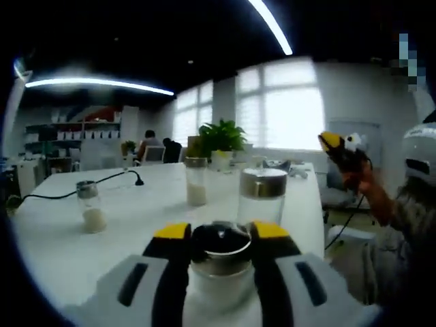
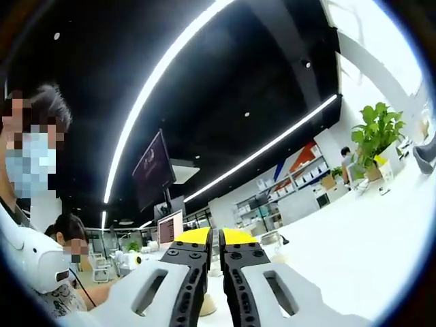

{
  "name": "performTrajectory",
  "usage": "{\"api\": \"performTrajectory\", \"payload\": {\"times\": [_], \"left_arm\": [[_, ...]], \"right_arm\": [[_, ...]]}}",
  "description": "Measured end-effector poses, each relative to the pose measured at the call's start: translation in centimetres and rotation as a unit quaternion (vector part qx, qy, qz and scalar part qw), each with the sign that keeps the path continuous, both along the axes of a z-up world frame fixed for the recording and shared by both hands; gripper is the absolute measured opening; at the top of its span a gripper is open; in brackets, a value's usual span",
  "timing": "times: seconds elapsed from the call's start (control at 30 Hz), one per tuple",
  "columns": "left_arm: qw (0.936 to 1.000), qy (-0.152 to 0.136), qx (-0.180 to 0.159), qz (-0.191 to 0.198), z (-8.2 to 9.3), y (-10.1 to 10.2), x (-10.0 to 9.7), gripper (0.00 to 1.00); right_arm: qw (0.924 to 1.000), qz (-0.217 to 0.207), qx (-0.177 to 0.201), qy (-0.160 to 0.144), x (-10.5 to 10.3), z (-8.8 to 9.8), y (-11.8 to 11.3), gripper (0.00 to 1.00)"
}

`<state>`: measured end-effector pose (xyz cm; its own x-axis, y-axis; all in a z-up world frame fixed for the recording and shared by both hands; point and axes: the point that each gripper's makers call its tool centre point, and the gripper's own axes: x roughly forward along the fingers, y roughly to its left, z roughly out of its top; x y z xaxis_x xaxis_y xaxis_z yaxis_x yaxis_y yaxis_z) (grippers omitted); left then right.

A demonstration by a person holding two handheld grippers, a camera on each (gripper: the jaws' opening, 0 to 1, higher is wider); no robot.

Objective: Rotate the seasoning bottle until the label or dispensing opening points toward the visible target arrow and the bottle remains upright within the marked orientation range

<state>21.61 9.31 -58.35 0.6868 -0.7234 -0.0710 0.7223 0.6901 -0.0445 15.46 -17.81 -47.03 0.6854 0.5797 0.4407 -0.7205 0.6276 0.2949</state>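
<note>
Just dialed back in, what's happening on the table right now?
The left gripper is closed around the metal cap of a clear glass seasoning bottle standing upright on the white table. Three more glass bottles stand farther back: one with white powder, one half full, one with a wide steel lid. The right gripper is raised off the table, jaws together, holding nothing. No target arrow is visible.
</note>
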Motion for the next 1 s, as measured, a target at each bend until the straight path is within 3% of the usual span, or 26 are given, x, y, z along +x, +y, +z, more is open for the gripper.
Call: {"api": "performTrajectory", "payload": {"times": [0.17,0.2,0.37,0.6,0.7,0.8,0.93,1.0], "left_arm": [[0.9999,-0.002,-0.007,0.01,0.2,0.1,0.0,0.37],[0.9996,0.009,-0.022,0.015,0.3,0.3,0.0,0.37],[0.9932,-0.006,-0.114,0.024,3.0,1.9,-0.6,0.37],[0.9892,-0.026,-0.14,0.035,4.6,4.1,-0.9,0.38],[0.9913,-0.033,-0.125,0.023,4.8,4.2,-1.6,0.39],[0.9938,-0.032,-0.106,-0.007,4.7,3.2,-3.0,0.29],[0.9942,-0.04,-0.099,-0.004,4.7,2.6,-3.2,0.4],[0.9959,-0.031,-0.083,0.015,3.9,2.6,-2.8,0.43]], "right_arm": [[0.9997,-0.022,0.001,-0.013,-0.7,0.9,-2.2,0.02],[0.9995,-0.026,0.002,-0.015,-0.8,1.0,-2.7,0.02],[0.9992,-0.036,0.009,-0.014,-0.7,0.8,-4.1,0.02],[0.9999,0.002,0.013,0.006,-0.3,0.0,-2.8,0.03],[0.9998,0.013,0.013,0.01,-0.4,-0.2,-2.4,0.04],[0.9995,0.026,0.01,0.013,-0.6,-0.4,-2.1,0.05],[0.9977,0.061,0.021,0.022,-0.9,-0.6,-1.4,0.05],[0.9985,0.054,-0.001,0.014,-1.0,-0.9,-0.9,0.0]]}}
